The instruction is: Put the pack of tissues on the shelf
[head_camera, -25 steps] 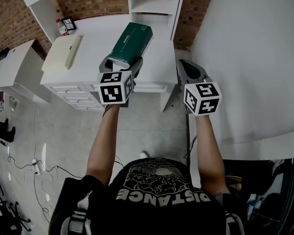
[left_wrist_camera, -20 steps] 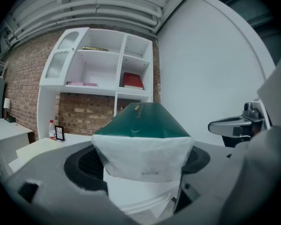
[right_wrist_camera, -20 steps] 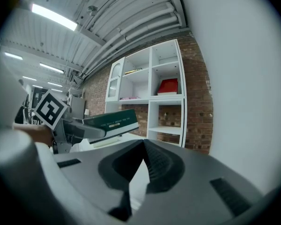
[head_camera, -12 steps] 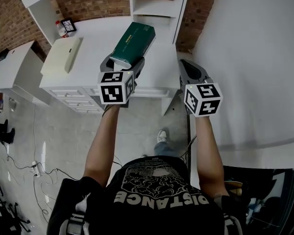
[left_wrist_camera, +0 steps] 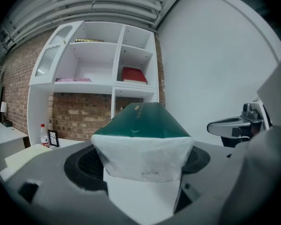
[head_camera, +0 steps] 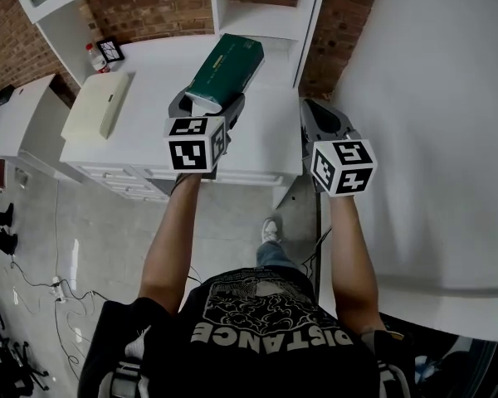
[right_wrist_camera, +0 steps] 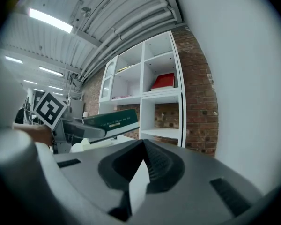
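Note:
A dark green pack of tissues [head_camera: 226, 71] with a white end sticks out forward from my left gripper [head_camera: 206, 102], whose jaws are shut on its near end. In the left gripper view the pack [left_wrist_camera: 140, 125] fills the middle, aimed at the white shelf unit [left_wrist_camera: 107, 69] on the brick wall. My right gripper [head_camera: 309, 104] hangs beside it at the right, shut and with nothing in it; its jaws meet in a line [right_wrist_camera: 143, 146]. From there the pack [right_wrist_camera: 113, 121] shows at the left, short of the shelf unit [right_wrist_camera: 150, 93].
A white desk [head_camera: 149, 98] lies under the grippers, with a flat beige box [head_camera: 95, 106], a small bottle [head_camera: 93, 56] and a picture frame [head_camera: 110, 50] at its left. A red thing [left_wrist_camera: 133, 75] lies in one shelf compartment. A white wall [head_camera: 432, 98] runs along the right.
Both grippers have moved forward together towards the desk and shelf unit, the pack still held in the left one. The desk now lies nearer below them.

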Tool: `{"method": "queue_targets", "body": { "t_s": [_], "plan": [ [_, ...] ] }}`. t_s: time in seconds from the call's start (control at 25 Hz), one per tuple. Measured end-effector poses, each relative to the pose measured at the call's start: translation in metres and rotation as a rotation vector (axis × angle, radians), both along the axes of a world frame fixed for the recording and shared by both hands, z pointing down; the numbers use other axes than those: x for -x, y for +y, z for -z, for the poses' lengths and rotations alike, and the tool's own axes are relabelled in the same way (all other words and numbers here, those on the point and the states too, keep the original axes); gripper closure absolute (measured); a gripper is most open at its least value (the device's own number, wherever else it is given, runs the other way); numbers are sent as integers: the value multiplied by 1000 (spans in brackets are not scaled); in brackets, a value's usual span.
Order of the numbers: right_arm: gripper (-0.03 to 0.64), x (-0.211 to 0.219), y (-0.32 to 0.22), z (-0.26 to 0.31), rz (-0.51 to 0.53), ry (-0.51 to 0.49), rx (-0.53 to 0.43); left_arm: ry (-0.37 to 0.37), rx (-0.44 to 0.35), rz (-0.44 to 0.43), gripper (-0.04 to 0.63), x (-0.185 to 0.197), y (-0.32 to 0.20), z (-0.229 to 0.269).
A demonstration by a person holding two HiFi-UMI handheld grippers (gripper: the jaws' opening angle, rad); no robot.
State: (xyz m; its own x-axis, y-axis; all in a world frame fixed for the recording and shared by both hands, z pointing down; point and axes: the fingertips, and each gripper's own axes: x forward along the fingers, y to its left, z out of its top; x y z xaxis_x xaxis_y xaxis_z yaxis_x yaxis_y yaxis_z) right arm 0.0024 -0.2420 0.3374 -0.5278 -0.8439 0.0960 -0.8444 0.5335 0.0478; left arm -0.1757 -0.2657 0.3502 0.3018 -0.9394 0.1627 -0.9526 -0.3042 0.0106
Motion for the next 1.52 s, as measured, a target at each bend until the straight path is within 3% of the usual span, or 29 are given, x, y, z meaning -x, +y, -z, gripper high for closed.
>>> {"method": "queue_targets", "body": {
  "t_s": [0.6,1.04,1.52],
  "plan": [
    [614,-29,-151,-1,64,-14,31,-28,36,54,150,-30,-139,-1],
    [614,-37,-210,2,101,-15,28,-41,47,83,150,-41,-194,1],
    [614,-37,-237,-1,105,-11,33,-50,53,73,150,-45,-224,2]
  ]
}}
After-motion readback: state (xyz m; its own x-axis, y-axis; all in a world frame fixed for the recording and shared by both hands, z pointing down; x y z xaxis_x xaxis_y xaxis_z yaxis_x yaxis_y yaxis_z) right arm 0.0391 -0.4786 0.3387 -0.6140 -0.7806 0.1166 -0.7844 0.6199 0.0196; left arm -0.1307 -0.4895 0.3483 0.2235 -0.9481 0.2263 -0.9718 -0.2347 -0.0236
